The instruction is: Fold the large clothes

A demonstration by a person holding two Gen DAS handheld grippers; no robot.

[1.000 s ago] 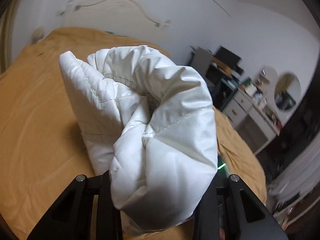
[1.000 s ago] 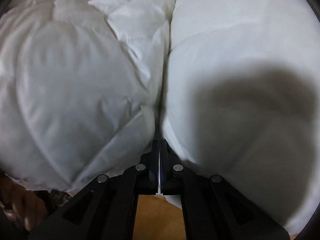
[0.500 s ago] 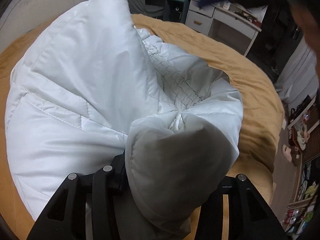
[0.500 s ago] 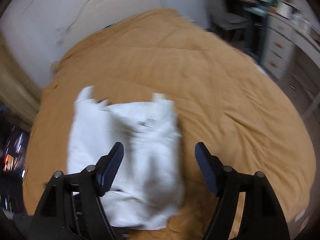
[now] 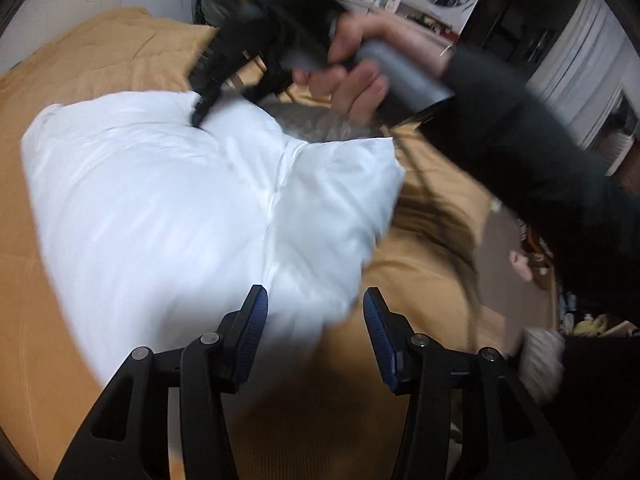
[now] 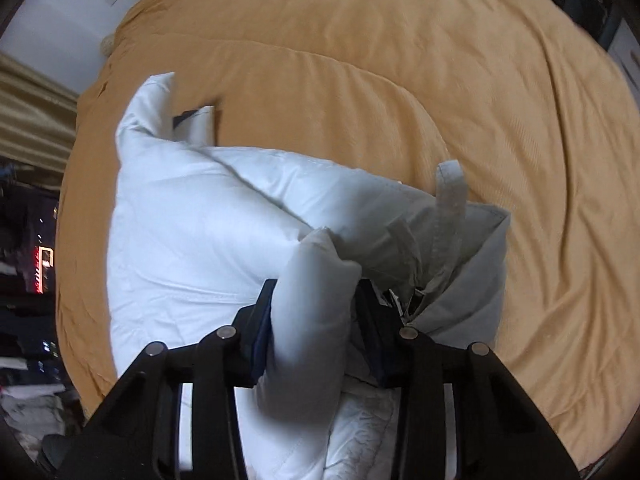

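The left tool [image 5: 314, 330] is held with its fingers apart, nothing between them, just above the near edge of the white jacket [image 5: 192, 208]. The right tool [image 6: 316, 316] is clamped on a puffy grey-white fold of the jacket [image 6: 208, 240]. The jacket is bunched on the mustard bed [image 6: 400, 60]. In the left view, the right tool is seen gripped in a hand [image 5: 352, 76], its fingertip pressed into the jacket's far side.

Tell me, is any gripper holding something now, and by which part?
The right gripper is shut on the jacket, by a padded roll at its near edge. The left gripper is open and holds nothing.
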